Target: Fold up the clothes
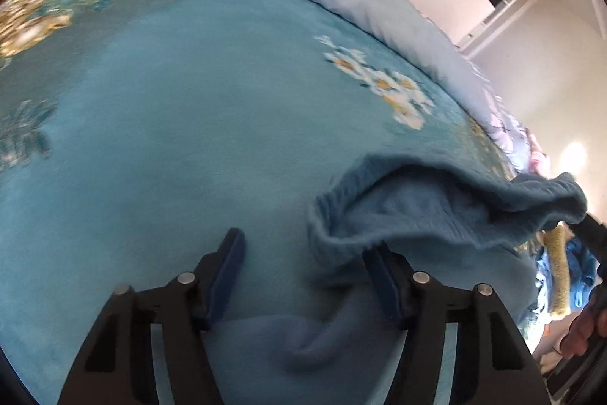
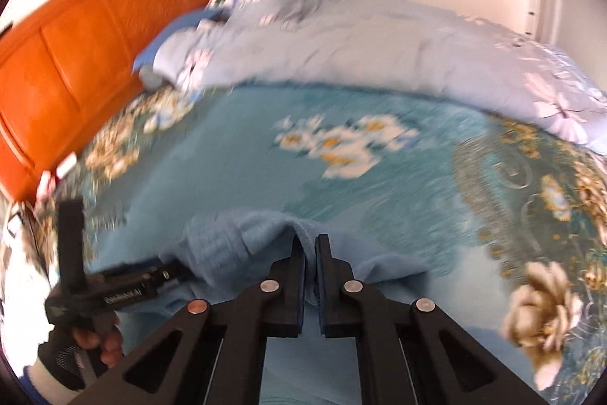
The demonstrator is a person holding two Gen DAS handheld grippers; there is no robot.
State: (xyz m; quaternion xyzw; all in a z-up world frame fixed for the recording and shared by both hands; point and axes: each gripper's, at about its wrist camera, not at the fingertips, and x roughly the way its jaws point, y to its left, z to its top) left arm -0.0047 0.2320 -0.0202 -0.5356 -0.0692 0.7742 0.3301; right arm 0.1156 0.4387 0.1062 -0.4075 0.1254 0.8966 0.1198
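Note:
A blue knitted garment (image 1: pixel 417 211) with a ribbed hem lies bunched on the teal flowered bedspread (image 1: pixel 170 139). My left gripper (image 1: pixel 303 241) stands open just above it. Its right finger (image 1: pixel 383 276) touches the hem's fold and its left finger hangs over bare bedspread. In the right wrist view my right gripper (image 2: pixel 310 241) is shut on a raised fold of the garment (image 2: pixel 235 238). The left wrist view shows that fold lifted at the far right, by the dark right gripper (image 1: pixel 592 230). A hand holds the left gripper (image 2: pixel 114 287) at the garment's left edge.
A pale blue flowered quilt (image 2: pixel 379 48) is heaped along the far side of the bed. The orange wooden headboard (image 2: pixel 76 44) runs along the left. More cloth, blue and mustard (image 1: pixel 561 272), is piled off the bed's right side. White walls stand behind.

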